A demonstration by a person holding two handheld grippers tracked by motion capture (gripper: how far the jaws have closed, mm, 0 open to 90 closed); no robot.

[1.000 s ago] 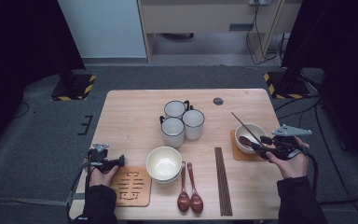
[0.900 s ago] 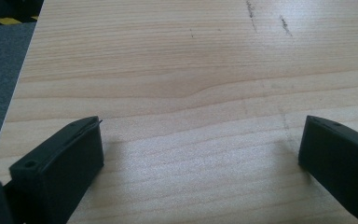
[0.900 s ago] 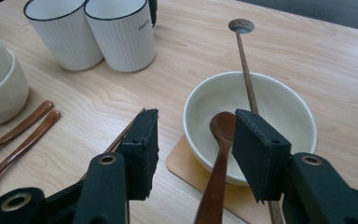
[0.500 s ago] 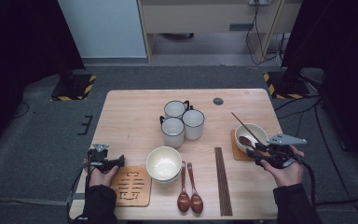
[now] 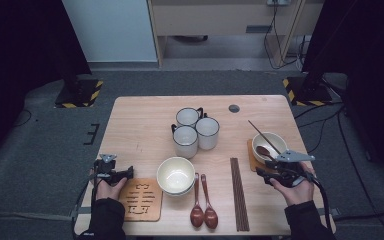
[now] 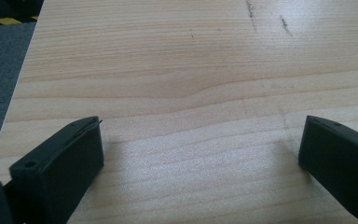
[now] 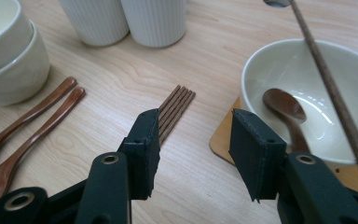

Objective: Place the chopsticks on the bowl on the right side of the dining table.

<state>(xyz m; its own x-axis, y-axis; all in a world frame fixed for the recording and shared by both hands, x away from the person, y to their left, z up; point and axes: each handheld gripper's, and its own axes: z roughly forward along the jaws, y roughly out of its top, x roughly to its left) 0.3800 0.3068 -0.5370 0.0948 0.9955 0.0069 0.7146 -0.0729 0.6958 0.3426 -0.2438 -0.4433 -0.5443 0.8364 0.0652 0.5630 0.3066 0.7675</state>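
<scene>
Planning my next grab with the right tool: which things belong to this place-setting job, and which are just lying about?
In the job:
right tool, open
white ceramic bowl with brown wooden spoon on its mat
bundle of dark wooden chopsticks

Lying about:
three white ribbed mugs
stacked white bowls
two wooden spoons
carved wooden coaster

The right tool [image 7: 195, 154] hung low over the wooden surface [image 7: 121, 74], its two black jaws apart with nothing between them. Just beyond the gap lay a bundle of dark chopsticks [image 7: 173, 110]. To the right, a white bowl [image 7: 307, 79] sat on a wooden coaster [image 7: 221, 140], a brown spoon [image 7: 286, 109] resting inside and a long stick [image 7: 331, 88] leaning across its rim. On the left stood stacked white bowls [image 7: 9, 60] beside two wooden spoons [image 7: 32, 126]. Two ribbed white cups [image 7: 126, 18] stood touching at the back.
</scene>
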